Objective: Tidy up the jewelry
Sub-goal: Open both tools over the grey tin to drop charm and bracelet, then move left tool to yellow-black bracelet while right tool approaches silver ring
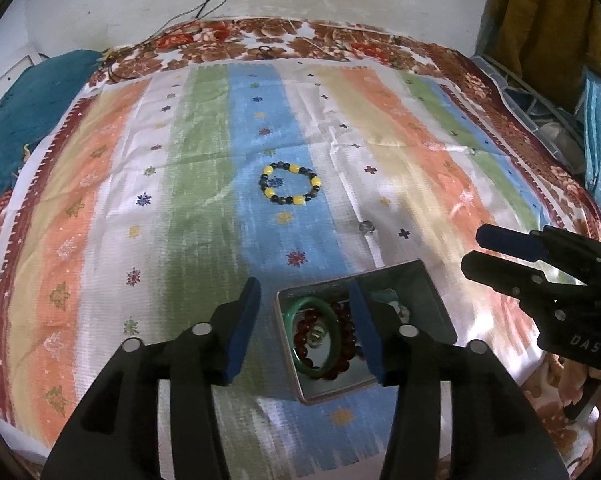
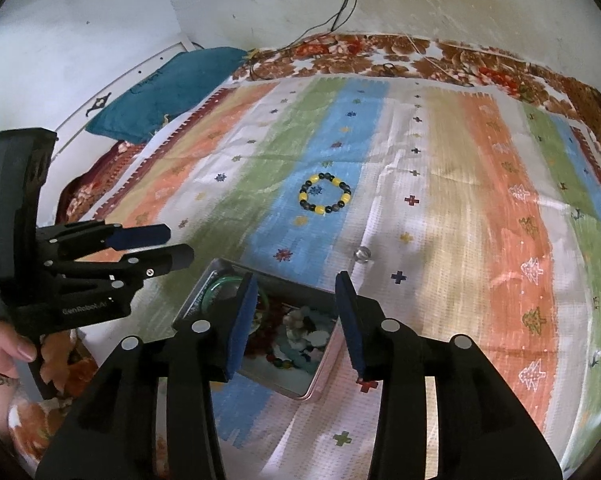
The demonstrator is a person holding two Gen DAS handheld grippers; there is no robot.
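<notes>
A striped cloth (image 1: 204,168) covers the bed; just below both claws sits a metal tin (image 1: 428,292) holding a green bangle (image 1: 300,312) and beads. The left claw (image 1: 304,332) and right claw (image 2: 296,320) hang apart, gripping nothing. Beyond them lie a yellow-and-dark bead bracelet (image 1: 290,184) and a small clear bead (image 1: 366,226).

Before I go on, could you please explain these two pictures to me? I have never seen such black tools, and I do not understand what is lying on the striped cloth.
The black tools are two hand-held grippers, each carried by a person and each with a camera looking along its fingers. One picture comes from the left gripper, the other from the right gripper. Both are open and hold nothing. On the striped cloth stands an open metal tin containing a green bangle and a dark red bead bracelet. Farther away lie a yellow and dark bead bracelet and a small ring.
</notes>
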